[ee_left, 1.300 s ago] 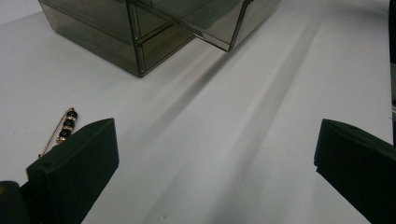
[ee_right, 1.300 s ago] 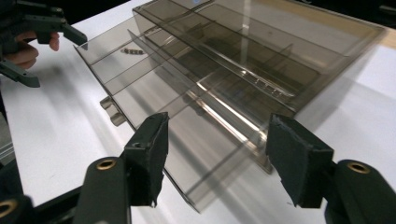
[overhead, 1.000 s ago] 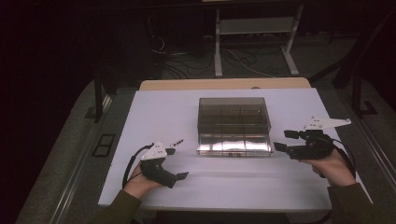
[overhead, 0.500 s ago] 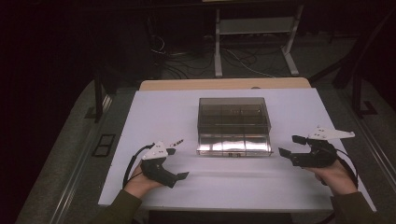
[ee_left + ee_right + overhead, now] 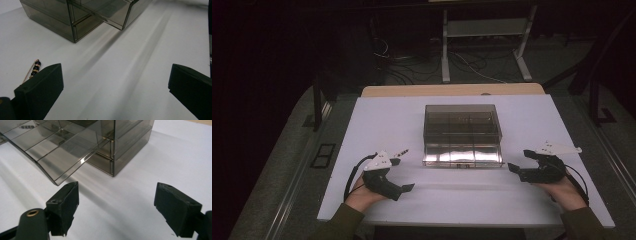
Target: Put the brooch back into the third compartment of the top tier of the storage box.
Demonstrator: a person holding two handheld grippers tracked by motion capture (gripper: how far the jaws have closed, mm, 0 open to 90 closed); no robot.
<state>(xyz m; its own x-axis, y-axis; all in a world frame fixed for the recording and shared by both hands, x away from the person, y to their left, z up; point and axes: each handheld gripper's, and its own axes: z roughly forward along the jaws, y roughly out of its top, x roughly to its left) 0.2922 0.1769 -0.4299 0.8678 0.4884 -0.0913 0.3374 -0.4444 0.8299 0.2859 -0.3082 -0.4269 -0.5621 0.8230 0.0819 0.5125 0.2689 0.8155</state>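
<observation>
A smoky clear drawer box [image 5: 462,125] stands mid-table, its top drawer [image 5: 462,156] pulled out toward me. The left gripper view shows the box corner [image 5: 72,22] and the drawer [image 5: 110,12] at the top. A thin gold pin with dark beads [image 5: 34,69] lies on the white table just beside my left jaw; from above the pin [image 5: 400,151] sits left of the drawer. My left gripper [image 5: 403,175] is open and holds nothing. My right gripper [image 5: 519,161] is open too, right of the drawer front [image 5: 50,152], which looks empty.
The white table top [image 5: 462,195] ends at a wooden strip [image 5: 452,90] behind the box. Beyond it are a dark floor, cables and a metal stand [image 5: 484,30]. Both forearms come in over the near edge.
My right gripper has dropped back toward the near edge, away from the box's right side. The left gripper, the pin and the drawer have stayed put.
</observation>
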